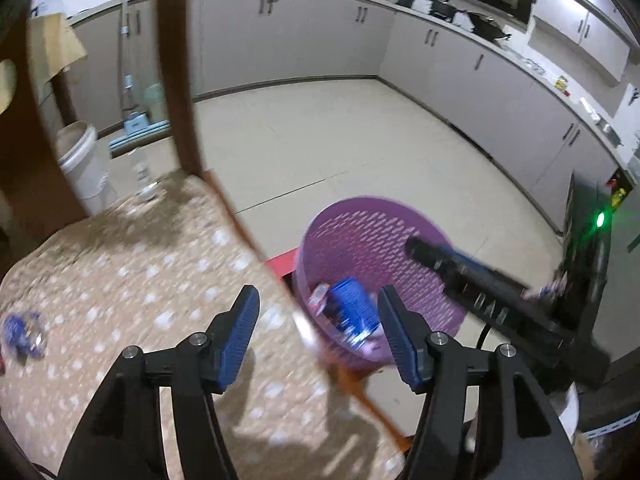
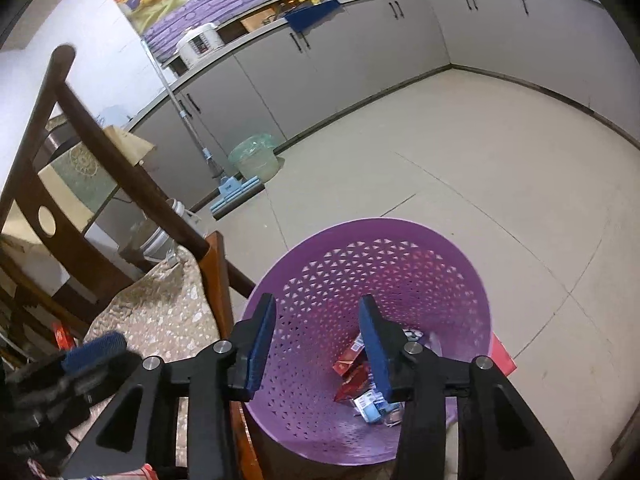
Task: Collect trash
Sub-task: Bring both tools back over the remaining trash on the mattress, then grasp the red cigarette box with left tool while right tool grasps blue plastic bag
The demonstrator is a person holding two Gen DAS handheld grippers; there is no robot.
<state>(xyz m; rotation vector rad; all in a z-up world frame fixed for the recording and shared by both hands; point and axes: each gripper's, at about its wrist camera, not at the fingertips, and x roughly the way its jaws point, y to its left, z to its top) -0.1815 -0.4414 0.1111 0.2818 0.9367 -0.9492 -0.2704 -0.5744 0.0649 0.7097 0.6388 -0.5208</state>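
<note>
A purple perforated basket (image 1: 360,210) stands on the floor beside a cushioned chair (image 1: 140,280). My left gripper (image 1: 318,304) is open over the cushion's edge and the basket's near rim, with nothing between its pads. A blurred blue carton (image 1: 352,308) shows inside the basket. My right gripper (image 2: 316,312) hangs open and empty above the basket (image 2: 360,228), where red cartons (image 2: 352,368) and a blue-white carton (image 2: 370,404) lie at the bottom. In the left wrist view the right gripper (image 1: 424,254) reaches over the basket. A crumpled blue wrapper (image 1: 22,334) lies on the cushion at the far left.
The chair's dark wooden back (image 2: 100,132) rises on the left. A mop (image 2: 236,192), a green bucket (image 2: 254,158) and a white bucket (image 1: 80,160) stand by grey cabinets (image 1: 300,36). Something red and flat (image 2: 502,356) lies under the basket. Tiled floor (image 1: 340,144) lies beyond.
</note>
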